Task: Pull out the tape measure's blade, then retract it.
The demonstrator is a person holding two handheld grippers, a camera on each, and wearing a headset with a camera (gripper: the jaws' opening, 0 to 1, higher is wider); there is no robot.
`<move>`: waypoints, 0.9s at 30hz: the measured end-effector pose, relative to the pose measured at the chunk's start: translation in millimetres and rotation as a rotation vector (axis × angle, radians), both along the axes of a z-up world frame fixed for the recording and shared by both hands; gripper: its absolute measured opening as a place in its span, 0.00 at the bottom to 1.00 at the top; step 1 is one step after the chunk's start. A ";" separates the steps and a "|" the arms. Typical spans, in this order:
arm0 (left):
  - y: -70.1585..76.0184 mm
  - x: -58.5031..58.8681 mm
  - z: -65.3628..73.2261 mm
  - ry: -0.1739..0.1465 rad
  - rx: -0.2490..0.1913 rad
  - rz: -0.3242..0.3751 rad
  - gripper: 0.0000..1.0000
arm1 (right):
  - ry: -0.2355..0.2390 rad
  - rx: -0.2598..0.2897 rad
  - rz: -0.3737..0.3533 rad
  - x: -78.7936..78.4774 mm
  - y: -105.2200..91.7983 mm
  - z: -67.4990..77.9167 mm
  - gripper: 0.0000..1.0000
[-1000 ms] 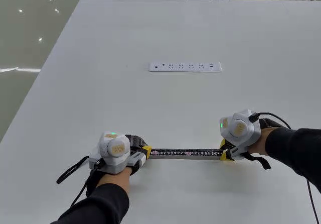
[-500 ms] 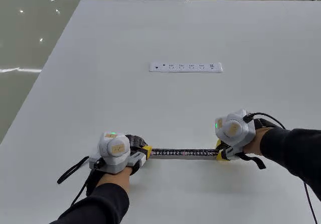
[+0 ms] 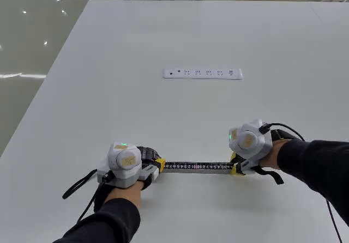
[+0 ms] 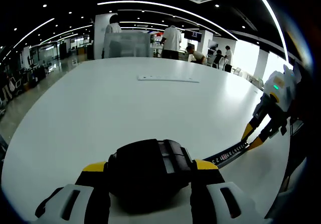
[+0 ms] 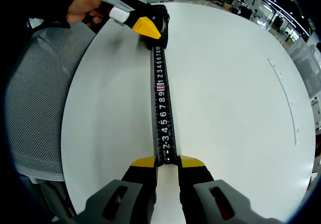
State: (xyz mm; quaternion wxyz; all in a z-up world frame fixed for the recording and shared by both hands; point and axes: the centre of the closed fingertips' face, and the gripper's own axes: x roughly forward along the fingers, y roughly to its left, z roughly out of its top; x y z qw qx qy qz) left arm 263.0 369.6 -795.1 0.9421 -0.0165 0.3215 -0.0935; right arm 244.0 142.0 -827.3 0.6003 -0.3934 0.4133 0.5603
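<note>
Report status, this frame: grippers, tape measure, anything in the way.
Left gripper shut on black tape measure case. Right gripper shut on black numbered blade at its tip, blade drawn out flat on white table. White power strip far off, not obstructing.

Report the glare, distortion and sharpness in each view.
Head view: even, soft light on the white table, with bright streaks of glare on the glossy floor. Left gripper view: the fisheye bends the ceiling lights into arcs, and the tape measure case looms close and dark. Right gripper view: the blade numerals read sharp, while the table edge bows into a curve.
</note>
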 end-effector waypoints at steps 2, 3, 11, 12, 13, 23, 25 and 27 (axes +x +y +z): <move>0.1 -0.1 0.0 0.000 -0.001 0.000 0.61 | 0.000 -0.001 0.000 0.4 0.9 -0.4 0.12; 0.1 -0.1 -0.1 0.001 -0.002 0.000 0.61 | 0.000 0.000 0.001 0.6 1.5 -0.4 0.12; -0.4 -0.2 -0.5 0.003 -0.003 0.001 0.61 | -0.001 0.012 -0.011 1.8 7.9 -1.0 0.12; -0.7 -0.3 -0.4 0.004 -0.003 0.000 0.61 | -0.001 0.012 -0.012 1.9 8.7 -1.2 0.12; -0.7 -0.4 -0.3 0.005 -0.003 0.000 0.61 | -0.001 0.013 -0.011 2.0 9.5 -1.3 0.12; -0.9 -0.7 -0.2 0.007 -0.008 0.002 0.61 | -0.011 0.033 -0.021 1.8 21.8 -1.5 0.12; -0.9 -0.9 -0.2 0.008 -0.011 0.002 0.61 | -0.008 0.037 -0.019 1.9 24.2 -1.9 0.12; -1.1 -0.9 -0.2 0.011 -0.012 0.002 0.61 | -0.006 0.039 -0.019 2.0 26.2 -2.1 0.12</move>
